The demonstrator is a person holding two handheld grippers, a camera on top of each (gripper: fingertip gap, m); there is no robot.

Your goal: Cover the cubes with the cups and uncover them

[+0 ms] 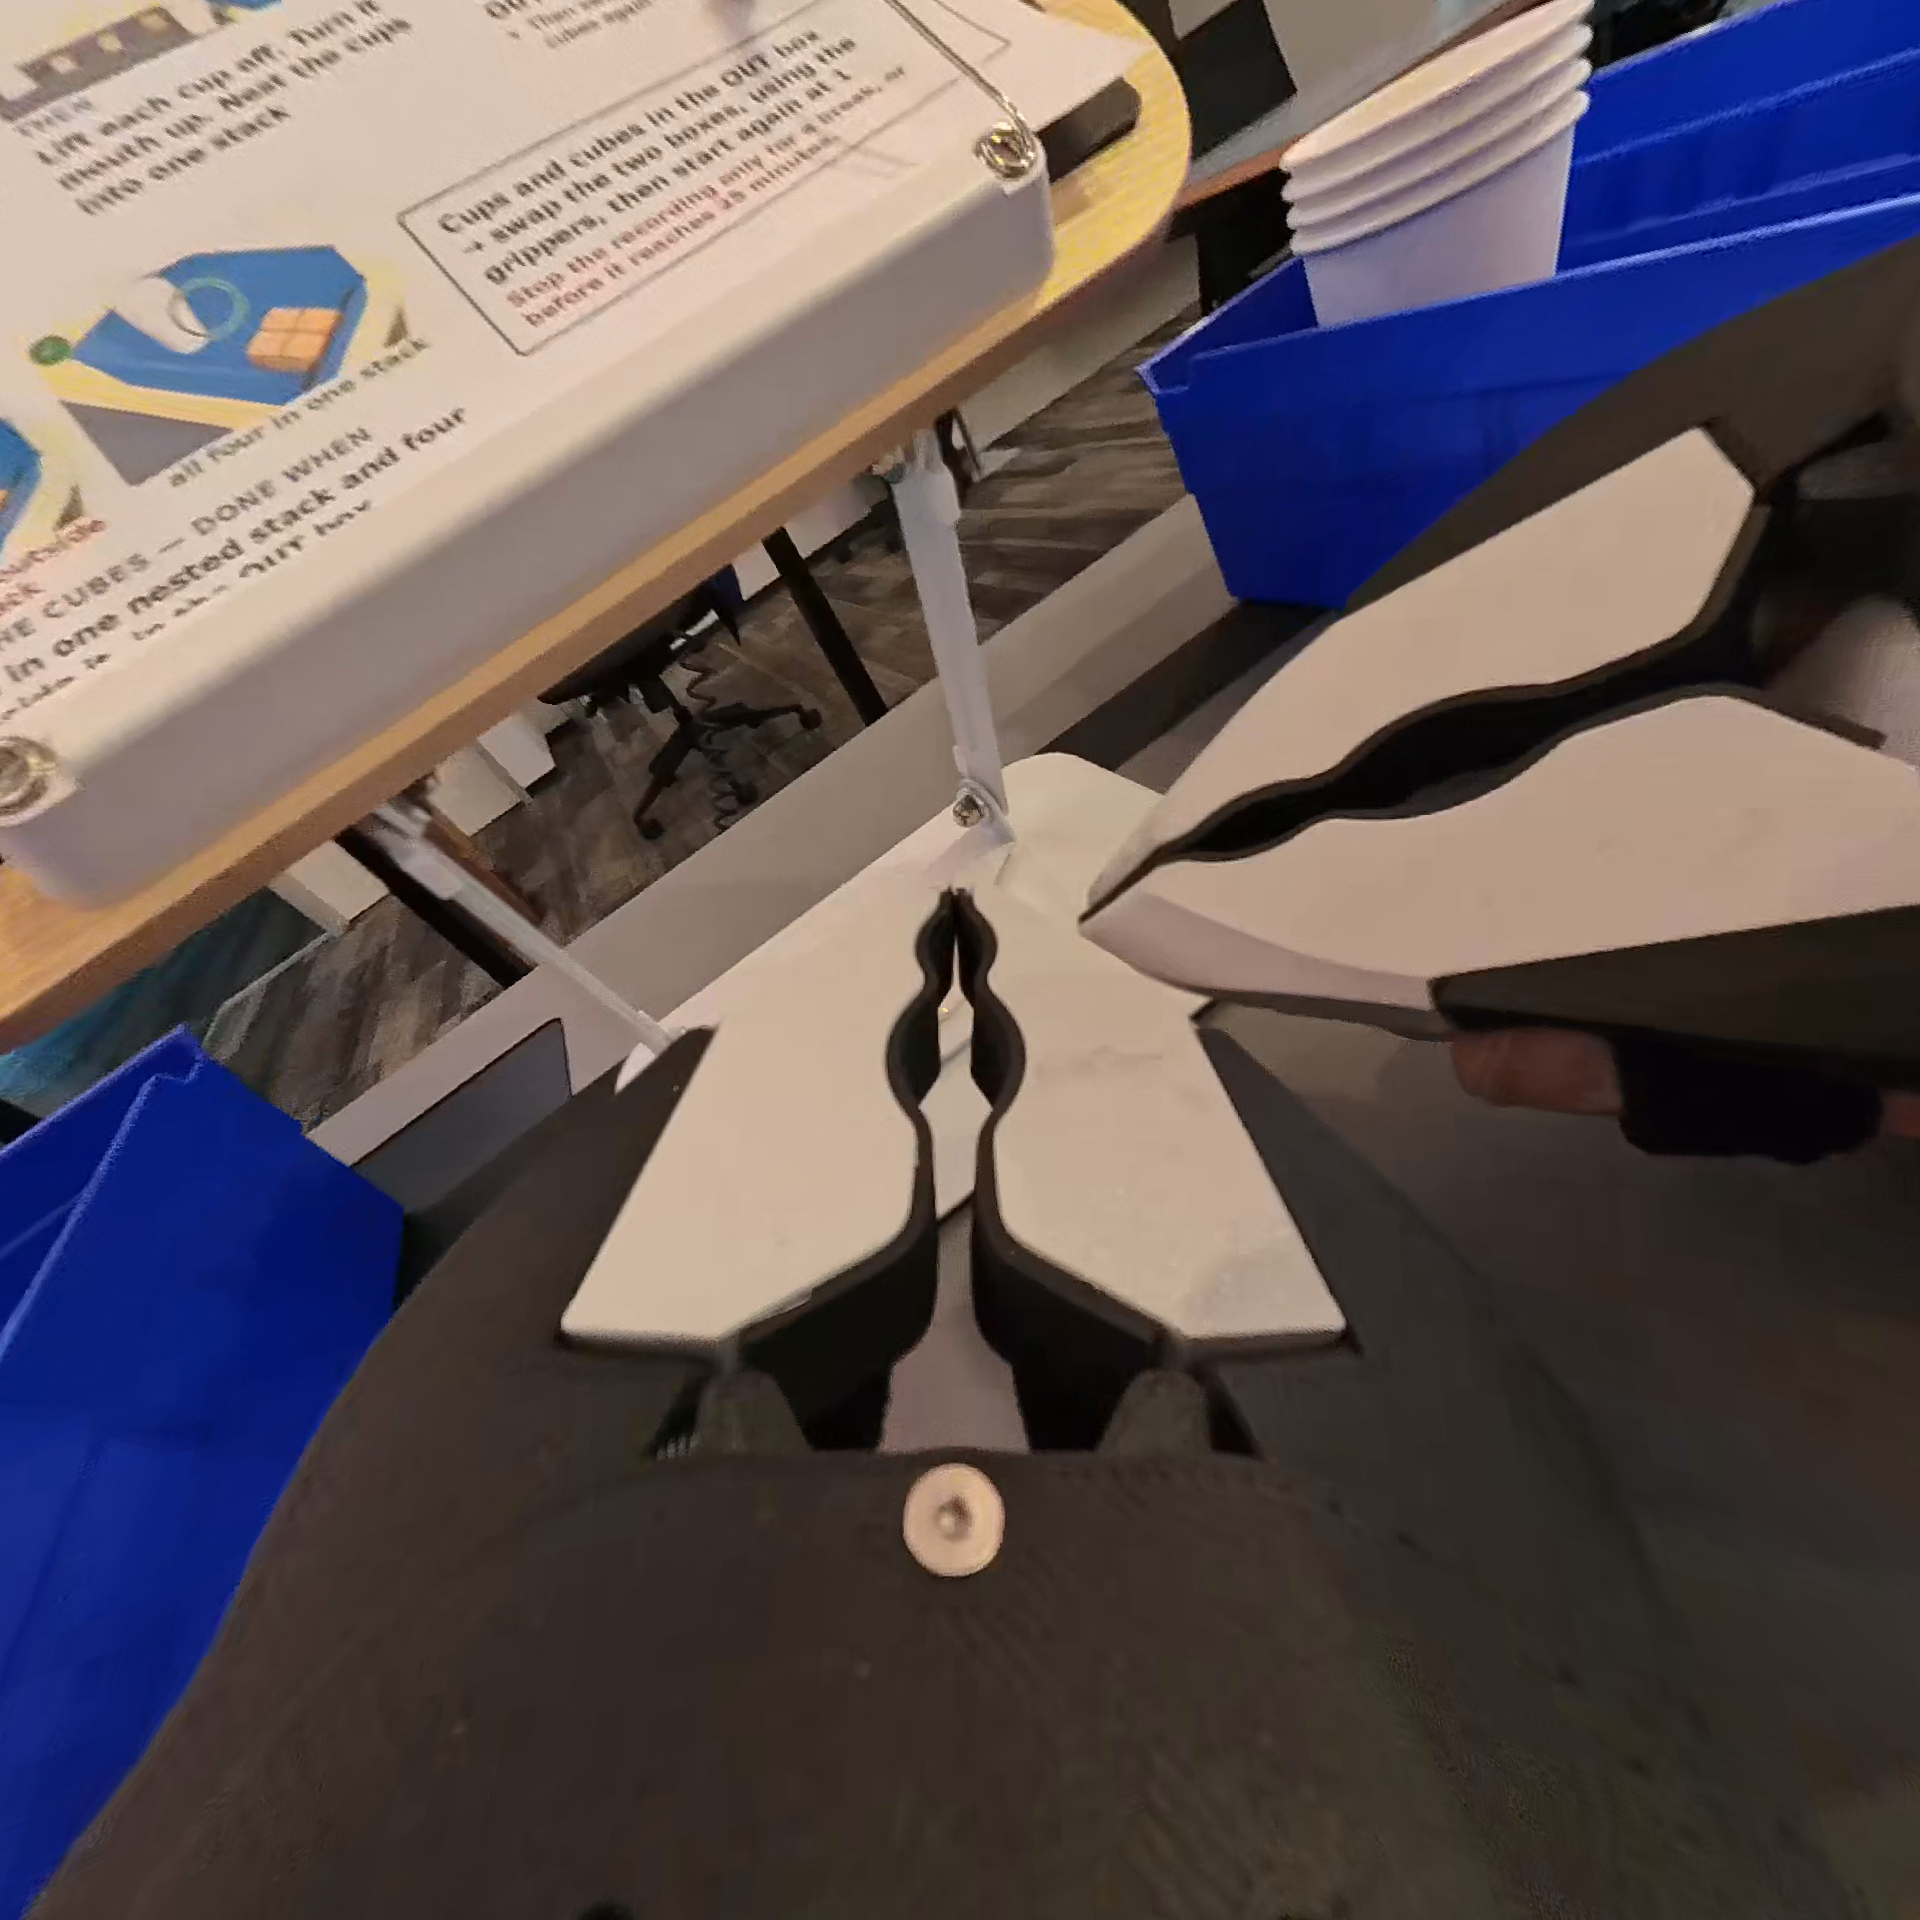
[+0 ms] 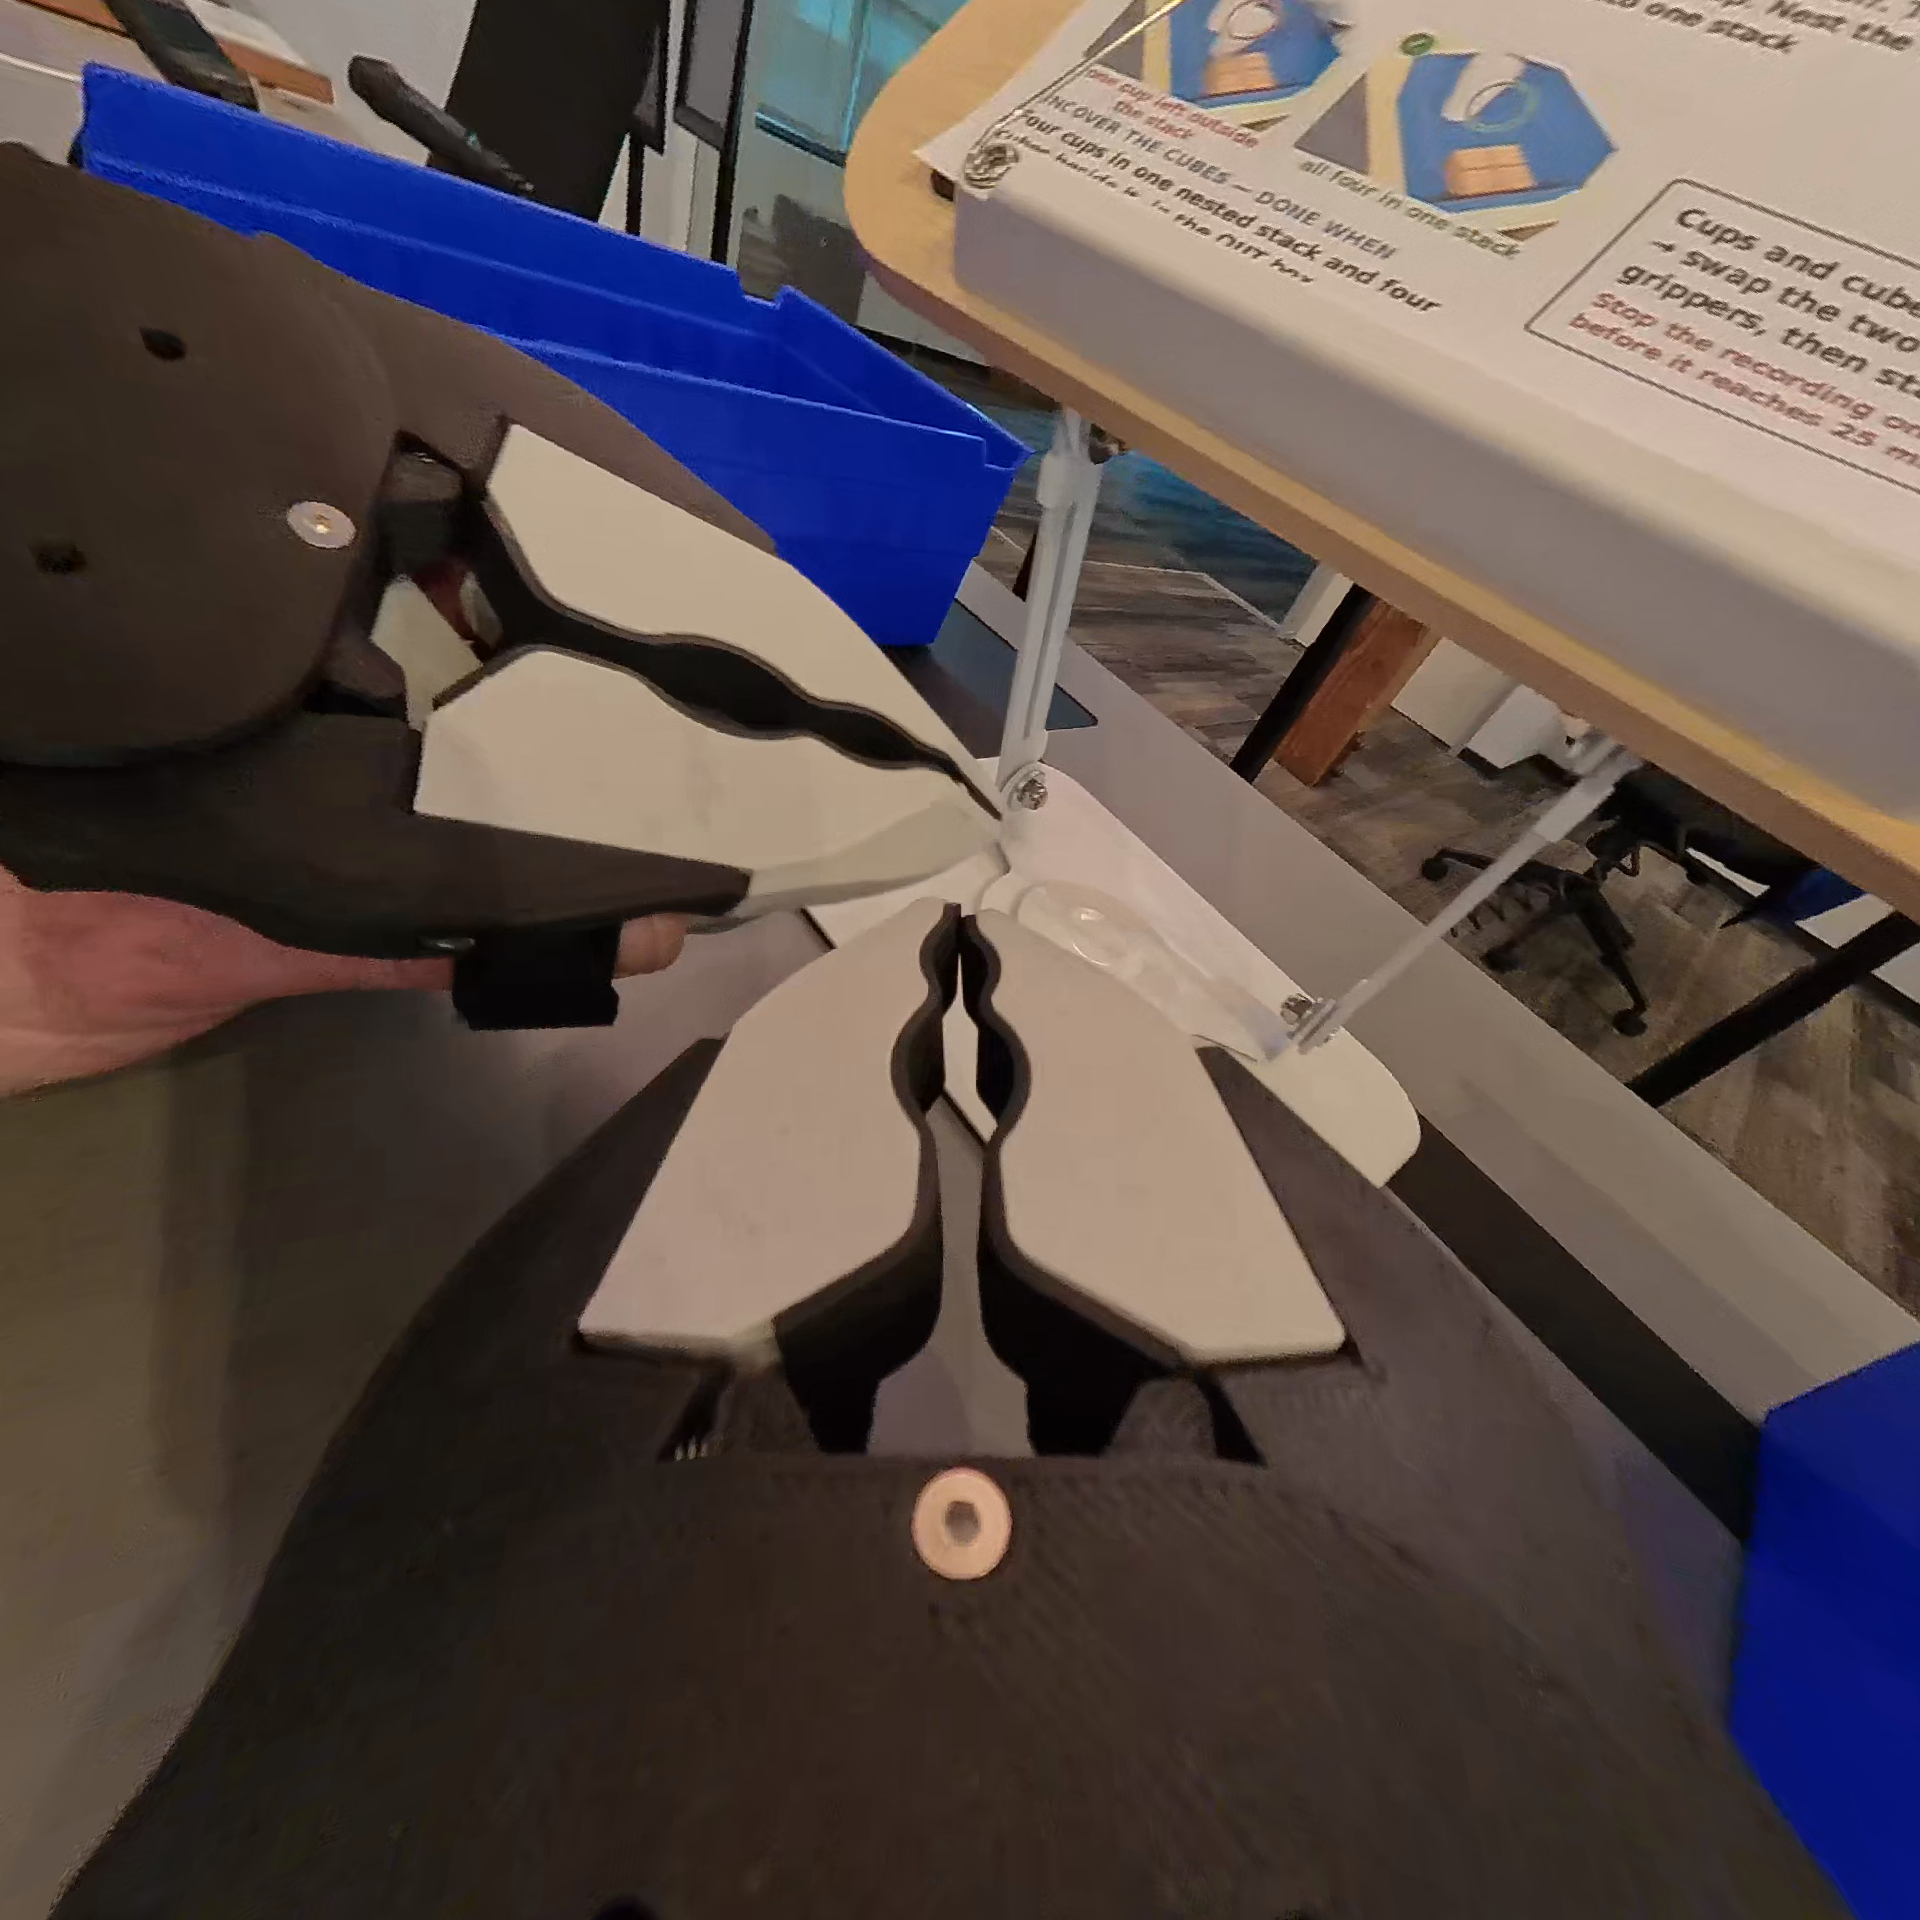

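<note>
A nested stack of white paper cups (image 1: 1439, 177) stands in a blue bin (image 1: 1455, 416) at the upper right of the left wrist view. No cubes show in either view. My left gripper (image 1: 954, 909) is shut and empty, its tips over the white base (image 1: 1049, 821) of a sign stand. My right gripper (image 2: 958, 920) is shut and empty too, tips close to the same base (image 2: 1340, 1112). Each gripper shows in the other's view: the right one (image 1: 1101, 904) comes in from the right, the left one (image 2: 987, 821) from the left, and their tips nearly meet.
A white instruction board (image 1: 468, 312) on a wooden panel hangs tilted above the grippers on thin white struts (image 1: 951, 634). A second blue bin (image 1: 156, 1299) sits at the left; in the right wrist view it stands behind the left gripper (image 2: 665, 343). A hand (image 2: 156, 997) holds the left gripper.
</note>
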